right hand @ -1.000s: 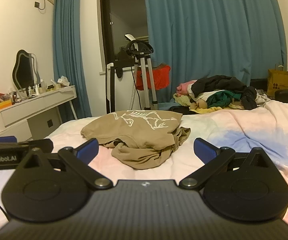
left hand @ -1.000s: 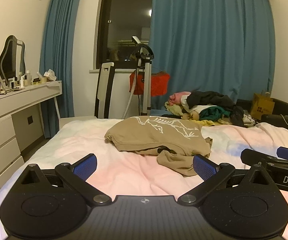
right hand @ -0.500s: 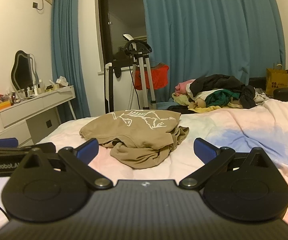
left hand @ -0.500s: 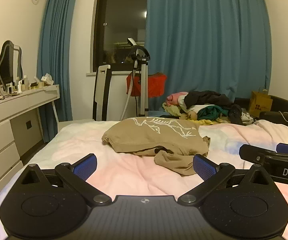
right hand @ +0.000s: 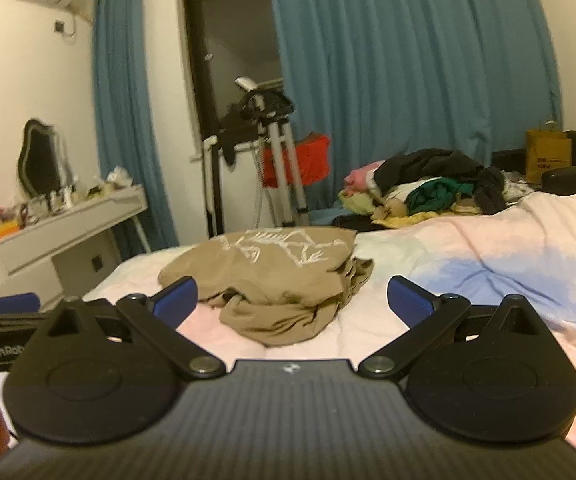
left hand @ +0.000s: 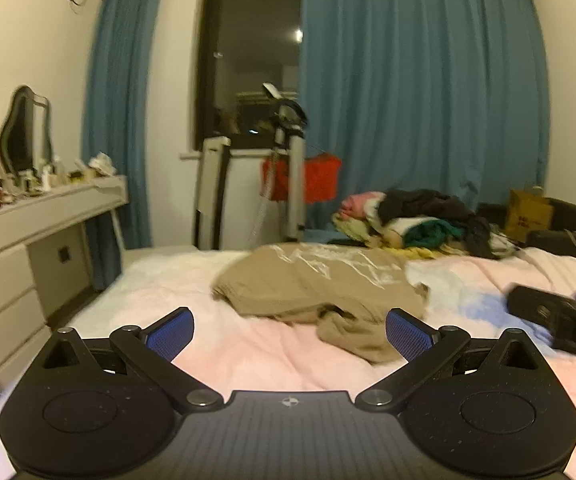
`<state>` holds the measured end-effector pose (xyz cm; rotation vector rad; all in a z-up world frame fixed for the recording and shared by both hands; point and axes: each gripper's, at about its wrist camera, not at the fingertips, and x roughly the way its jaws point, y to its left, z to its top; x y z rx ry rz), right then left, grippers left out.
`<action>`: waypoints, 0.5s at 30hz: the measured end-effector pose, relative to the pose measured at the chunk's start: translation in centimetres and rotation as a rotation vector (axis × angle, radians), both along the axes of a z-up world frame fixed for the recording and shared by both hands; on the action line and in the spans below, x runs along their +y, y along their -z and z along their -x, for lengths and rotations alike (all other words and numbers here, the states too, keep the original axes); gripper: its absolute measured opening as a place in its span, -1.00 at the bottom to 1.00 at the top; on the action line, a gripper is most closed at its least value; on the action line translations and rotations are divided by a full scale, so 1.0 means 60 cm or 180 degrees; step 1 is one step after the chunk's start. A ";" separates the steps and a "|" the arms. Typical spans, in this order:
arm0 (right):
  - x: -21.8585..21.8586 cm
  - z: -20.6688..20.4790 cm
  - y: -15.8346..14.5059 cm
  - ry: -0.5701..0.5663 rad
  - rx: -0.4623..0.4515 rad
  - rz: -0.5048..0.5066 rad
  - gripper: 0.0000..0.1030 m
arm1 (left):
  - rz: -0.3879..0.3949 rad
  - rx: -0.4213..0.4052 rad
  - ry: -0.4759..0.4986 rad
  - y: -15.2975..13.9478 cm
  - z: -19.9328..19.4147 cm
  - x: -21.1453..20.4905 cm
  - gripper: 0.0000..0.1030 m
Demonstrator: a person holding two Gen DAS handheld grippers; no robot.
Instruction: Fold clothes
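A tan garment point(left hand: 320, 284) with a white line drawing on its upper face lies partly folded on the bed point(left hand: 224, 344), a loose bunched end spilling toward the camera. In the left wrist view it sits at about 12 to 1 o'clock beyond the tongs; in the right wrist view the tan garment point(right hand: 276, 268) sits at about 11 to 12 o'clock.

The left tongs point(left hand: 290, 334) are spread wide, blue pads apart, nothing between them, and they hover above the pink bedspread short of the cloth. The right tongs point(right hand: 292, 300) are likewise spread wide and hold nothing; the garment's bunched end shows in the gap between their fingertips, apart from both pads. The right tongs also appear at 3 o'clock in the left view, and the left tongs at 9 o'clock in the right view, so the two tools sit side by side.

Farther back, at 1 o'clock, a heap of mixed clothes point(left hand: 420, 220) rests beyond the bed's far edge. A tripod stand point(right hand: 276, 160) with a red cloth point(right hand: 304, 160) behind it stands at 12 o'clock before the dark window point(left hand: 248, 72), flanked by blue curtains point(left hand: 420, 100). At 9 o'clock a white tabletop point(left hand: 48, 204) carries a mirror point(left hand: 24, 136) and small bottles. A brown paper bag point(right hand: 548, 156) is at 2 o'clock.
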<state>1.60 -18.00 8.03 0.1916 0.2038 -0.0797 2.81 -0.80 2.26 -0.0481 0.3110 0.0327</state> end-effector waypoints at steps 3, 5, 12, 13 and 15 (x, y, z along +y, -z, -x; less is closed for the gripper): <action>-0.006 0.010 0.001 0.0025 -0.0169 -0.0121 1.00 | 0.0072 -0.0034 -0.0115 -0.017 -0.017 0.013 0.99; -0.014 0.005 0.006 -0.0015 -0.0224 -0.0221 1.00 | 0.0120 -0.0057 -0.0192 -0.029 -0.028 0.022 0.99; 0.017 -0.123 0.024 -0.0248 0.0130 0.0087 0.48 | 0.0160 0.0052 -0.0179 -0.001 -0.104 0.064 0.99; 0.027 -0.147 0.031 -0.0278 0.0207 0.0188 0.32 | 0.0183 0.0121 -0.0174 0.012 -0.116 0.073 0.99; 0.046 -0.199 0.049 -0.0345 0.0372 0.0343 0.24 | 0.0243 0.0264 -0.0180 0.035 -0.137 0.089 0.99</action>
